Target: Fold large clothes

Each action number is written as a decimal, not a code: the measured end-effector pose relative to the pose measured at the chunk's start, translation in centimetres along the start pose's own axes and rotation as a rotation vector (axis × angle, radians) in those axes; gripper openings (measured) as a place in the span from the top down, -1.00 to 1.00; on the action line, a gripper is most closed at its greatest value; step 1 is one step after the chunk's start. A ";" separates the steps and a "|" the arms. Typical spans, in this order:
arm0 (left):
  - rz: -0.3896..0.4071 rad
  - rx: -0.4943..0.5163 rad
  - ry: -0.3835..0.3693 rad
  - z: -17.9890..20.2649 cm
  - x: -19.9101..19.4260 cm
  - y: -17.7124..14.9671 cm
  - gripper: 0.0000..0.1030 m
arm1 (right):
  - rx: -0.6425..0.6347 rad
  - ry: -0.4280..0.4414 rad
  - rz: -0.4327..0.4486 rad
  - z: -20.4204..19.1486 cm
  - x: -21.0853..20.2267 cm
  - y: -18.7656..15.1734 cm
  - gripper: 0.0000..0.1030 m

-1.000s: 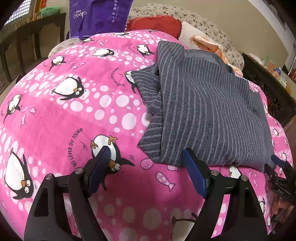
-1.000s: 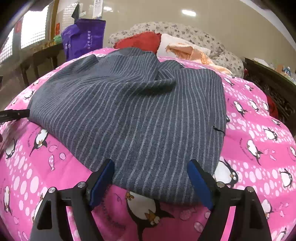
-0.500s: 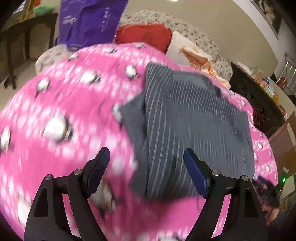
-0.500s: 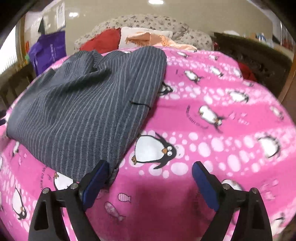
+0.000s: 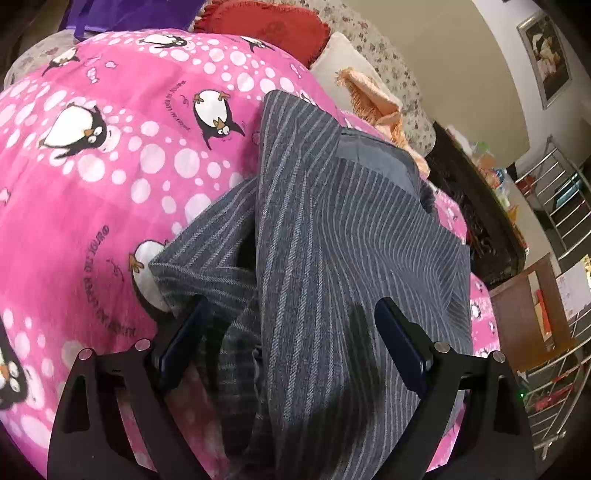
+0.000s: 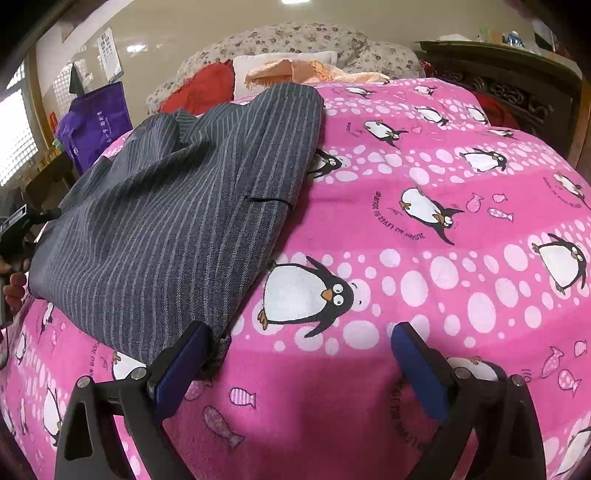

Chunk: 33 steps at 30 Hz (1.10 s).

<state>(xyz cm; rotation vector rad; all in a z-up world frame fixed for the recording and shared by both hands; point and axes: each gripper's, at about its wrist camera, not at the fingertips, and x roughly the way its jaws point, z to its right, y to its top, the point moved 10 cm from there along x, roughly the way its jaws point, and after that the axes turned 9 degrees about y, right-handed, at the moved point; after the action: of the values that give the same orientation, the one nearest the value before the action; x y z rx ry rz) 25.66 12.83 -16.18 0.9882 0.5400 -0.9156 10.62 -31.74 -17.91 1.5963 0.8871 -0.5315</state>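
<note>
Garment (image 5: 332,240) folded roughly once on bed (image 6: 424,295); probably more folds left. Left gripper (image 5: 291,339) jaws opening, cloth between them. Right gripper (image 6: 299,365) jaws opening, empty, garment corner beside left jaw.

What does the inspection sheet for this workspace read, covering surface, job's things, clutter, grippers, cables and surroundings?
Surface: pink fleece blanket with penguins and white dots, spread over a bed.
Job's things: dark grey pinstriped garment, partly folded, rumpled layers along one edge.
Clutter: red cushion, peach fringed cloth, purple bag at the far end.
Grippers: left gripper jaws opening, straddling the garment's near edge, pads not pressing; right gripper jaws opening over blanket, one blue pad beside the garment's corner, nothing between them.
Cables: nothing seen.
Surroundings: dark carved wooden furniture, framed picture on the wall, metal railing.
</note>
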 end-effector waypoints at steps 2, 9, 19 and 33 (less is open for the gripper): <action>-0.011 0.026 0.034 -0.2 -0.5 -0.3 -0.76 | 0.001 0.000 0.000 0.0 -0.1 0.0 -0.89; 0.089 0.104 0.255 -3.6 -3.2 -2.1 -0.76 | 0.003 0.004 0.005 0.0 -0.2 -0.1 -0.89; -0.050 0.056 -0.116 1.6 -0.3 -0.7 -0.87 | 0.002 0.004 0.005 0.1 -0.2 -0.1 -0.89; -0.166 0.227 -0.072 4.2 2.3 1.0 -0.87 | 0.004 0.004 0.004 0.1 -0.2 -0.1 -0.90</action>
<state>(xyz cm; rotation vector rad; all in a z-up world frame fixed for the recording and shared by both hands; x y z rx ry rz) 27.71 8.42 -15.41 1.1217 0.4688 -1.1761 10.43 -31.83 -17.89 1.6034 0.8862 -0.5273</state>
